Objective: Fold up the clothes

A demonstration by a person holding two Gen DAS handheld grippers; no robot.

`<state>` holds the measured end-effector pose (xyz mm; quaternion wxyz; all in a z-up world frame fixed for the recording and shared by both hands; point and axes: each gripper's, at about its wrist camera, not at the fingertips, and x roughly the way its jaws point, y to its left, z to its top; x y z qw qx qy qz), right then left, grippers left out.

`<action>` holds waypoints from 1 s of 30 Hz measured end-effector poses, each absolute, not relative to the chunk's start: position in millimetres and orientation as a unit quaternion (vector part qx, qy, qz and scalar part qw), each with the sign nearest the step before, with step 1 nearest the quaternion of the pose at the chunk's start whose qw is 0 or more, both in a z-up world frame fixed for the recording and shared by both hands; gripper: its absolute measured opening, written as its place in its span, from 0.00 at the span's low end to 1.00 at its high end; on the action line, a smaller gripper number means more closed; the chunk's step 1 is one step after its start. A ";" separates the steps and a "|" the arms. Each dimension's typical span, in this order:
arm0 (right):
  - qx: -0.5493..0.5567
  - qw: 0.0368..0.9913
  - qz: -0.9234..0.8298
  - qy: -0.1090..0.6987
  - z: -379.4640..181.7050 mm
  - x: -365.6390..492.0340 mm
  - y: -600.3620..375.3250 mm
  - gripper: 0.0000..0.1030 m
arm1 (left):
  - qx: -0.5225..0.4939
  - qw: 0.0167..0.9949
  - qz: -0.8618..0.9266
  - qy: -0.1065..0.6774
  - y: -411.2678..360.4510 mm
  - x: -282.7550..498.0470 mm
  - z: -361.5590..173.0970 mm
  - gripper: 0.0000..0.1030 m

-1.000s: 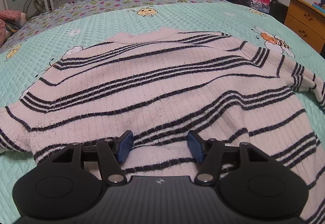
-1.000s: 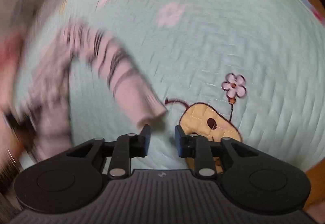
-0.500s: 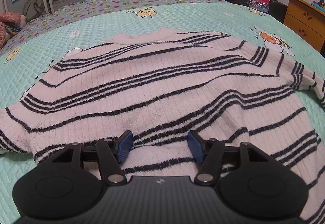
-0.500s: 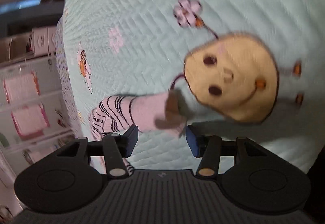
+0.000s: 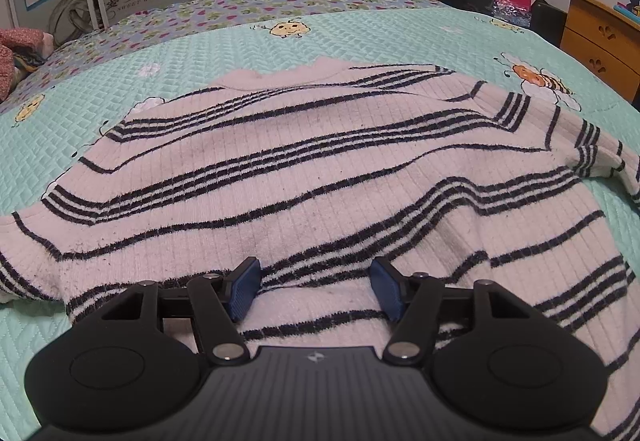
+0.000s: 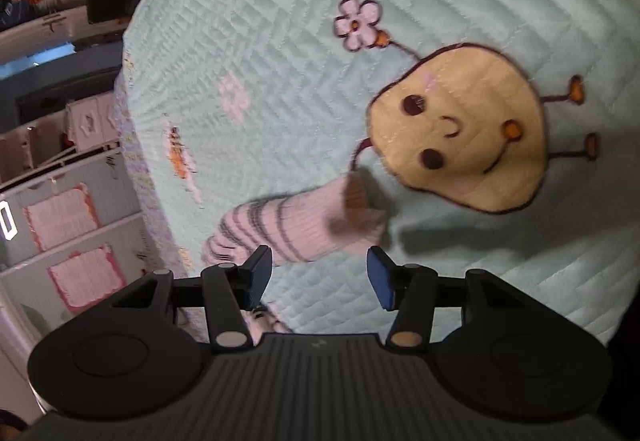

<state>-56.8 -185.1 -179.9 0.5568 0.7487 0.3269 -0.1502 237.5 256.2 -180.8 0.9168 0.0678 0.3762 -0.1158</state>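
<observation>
A pink sweater (image 5: 304, 177) with dark stripes lies spread flat on the bed (image 5: 360, 29), its collar toward the far end and its hem toward the near edge. It seems to be laid out like this so that the folding can start from a smooth shape.

The left tool (image 5: 314, 289) hovers low over the hem part, its jaws standing wide with nothing pressed between them; the knit only passes under them.

The right tool (image 6: 316, 275) is turned on its side near the right edge of the bed, pointing at the cuff of the sleeve (image 6: 304, 229), which lies stretched out on the quilt beside a yellow cartoon figure (image 6: 460, 129). Its jaws have just been opening and are now fairly wide; the cuff is just ahead of them, not gripped. Probably the sleeve will be taken first and brought over the body of the sweater.
</observation>
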 end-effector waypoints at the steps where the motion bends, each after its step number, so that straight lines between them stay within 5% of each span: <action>1: 0.751 0.556 -0.144 0.326 -181.2 -50.4 -183.5 0.53 | 0.069 0.917 -0.115 0.375 255.8 237.5 -180.9 0.63; 14: 0.774 0.554 -0.174 0.253 -212.9 -27.9 -188.1 0.53 | 0.069 0.919 -0.111 0.372 253.3 236.4 -181.6 0.64; 16: 0.742 0.586 -0.172 0.278 -210.1 -10.4 -189.6 0.41 | 0.070 0.919 -0.110 0.372 252.6 236.3 -181.5 0.65; 18: 0.697 0.623 -0.174 0.310 -203.3 8.8 -191.3 0.08 | 0.071 0.918 -0.110 0.374 252.3 237.1 -181.1 0.65; 25: 0.523 0.808 -0.051 0.265 -97.7 147.7 -227.2 0.07 | 0.063 0.908 -0.101 0.403 250.4 245.4 -174.3 0.65; 30: 0.407 0.893 -0.021 0.189 -13.7 137.4 -246.8 0.07 | 0.034 0.905 -0.088 0.416 251.5 247.3 -171.2 0.65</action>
